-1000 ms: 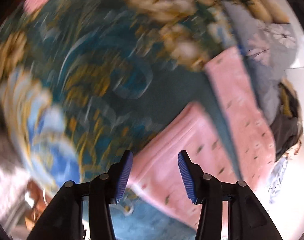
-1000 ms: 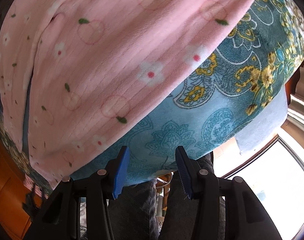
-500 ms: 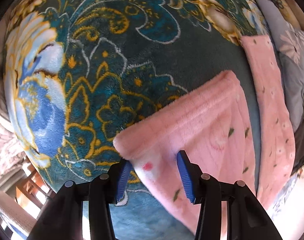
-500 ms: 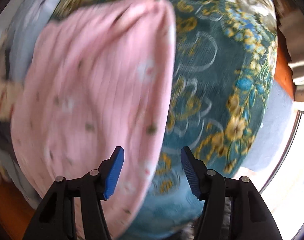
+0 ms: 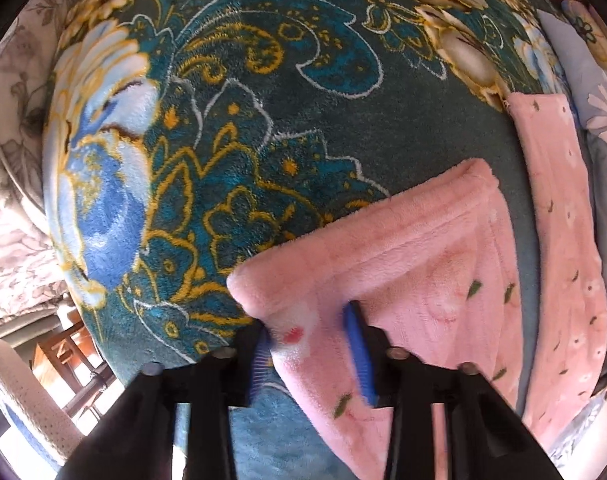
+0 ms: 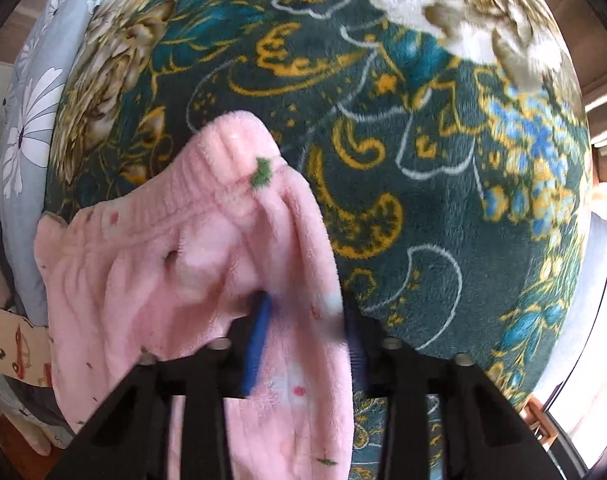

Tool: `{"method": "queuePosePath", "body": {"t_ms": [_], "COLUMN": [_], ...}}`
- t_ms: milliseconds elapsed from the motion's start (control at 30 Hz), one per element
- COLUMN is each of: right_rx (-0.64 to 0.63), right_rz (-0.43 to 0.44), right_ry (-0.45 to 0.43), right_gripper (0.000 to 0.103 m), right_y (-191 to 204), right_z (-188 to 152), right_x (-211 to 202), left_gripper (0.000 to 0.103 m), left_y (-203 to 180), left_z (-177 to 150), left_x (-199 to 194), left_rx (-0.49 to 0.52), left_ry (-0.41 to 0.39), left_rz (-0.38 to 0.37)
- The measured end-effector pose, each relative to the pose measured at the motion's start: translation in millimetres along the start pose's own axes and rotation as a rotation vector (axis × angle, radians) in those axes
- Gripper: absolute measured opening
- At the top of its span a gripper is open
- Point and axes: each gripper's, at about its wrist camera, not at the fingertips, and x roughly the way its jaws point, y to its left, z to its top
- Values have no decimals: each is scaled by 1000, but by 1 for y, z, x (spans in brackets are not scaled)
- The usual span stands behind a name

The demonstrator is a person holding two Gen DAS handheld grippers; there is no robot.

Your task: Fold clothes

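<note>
- A thick plush blanket [image 5: 287, 128] in dark teal with gold scrolls and pale flowers is covering what looks like a bed and filling most of both wrist views; a grey daisy-print cloth [image 6: 27, 120] is lying along one edge, and bright window light is showing at the far right of the right wrist view.
- The pink fleece garment [image 5: 423, 248], printed with small flowers and green leaves, is lying on the blanket. In the left wrist view one end is reaching in between the fingers while a long pink strip [image 5: 563, 240] of the same cloth is running alongside, with a band of blanket between them.
- The left gripper [image 5: 313, 350] is pointing down, its jaws closing with a corner of the pink fleece between the blue fingers [image 5: 359, 356], which are pressing into the pile.
- The right gripper [image 6: 303, 344] is also pointing down, its jaws closing on a bunched fold of the garment [image 6: 207, 264] near its ribbed, gathered edge [image 6: 231, 136].
- The fleece is looking soft, light and limp: it is likely to sag and stretch rather than hold a shape, and its fluffy pile may slip out of a shallow pinch.
- Corners and the firmer ribbed band are probably the best places to take hold, gripping through both layers.
</note>
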Motion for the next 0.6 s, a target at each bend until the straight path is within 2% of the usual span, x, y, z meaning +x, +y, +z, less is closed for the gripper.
{"method": "queuePosePath", "body": {"t_ms": [67, 100, 233, 333, 400, 467, 533, 600], "right_rx": [-14, -28, -81, -94, -102, -91, -87, -85], "right_rz": [20, 30, 62, 66, 68, 88, 122, 159], "right_ry": [10, 6, -23, -51, -70, -65, -56, -47], "right_gripper": [8, 7, 5, 5, 4, 4, 4, 4], "right_y": [2, 5, 12, 3, -3, -27, -25, -20], "right_z": [-4, -6, -16, -29, -37, -48, -58, -67], "right_x": [-2, -7, -34, -61, -79, -93, -104, -115], "left_gripper": [9, 8, 7, 6, 6, 6, 6, 6], "left_y": [-3, -5, -21, -27, -17, 3, 10, 10], "left_z": [2, 3, 13, 21, 25, 25, 18, 27], "left_x": [-5, -8, -28, -49, -59, -68, -75, -86], "left_rx": [-22, -32, -37, 14, 12, -24, -47, -58], "left_ry": [-13, -24, -71, -105, -109, -111, -115, -124], "left_rz": [-10, -14, -37, -44, -47, -48, -49, -89]}}
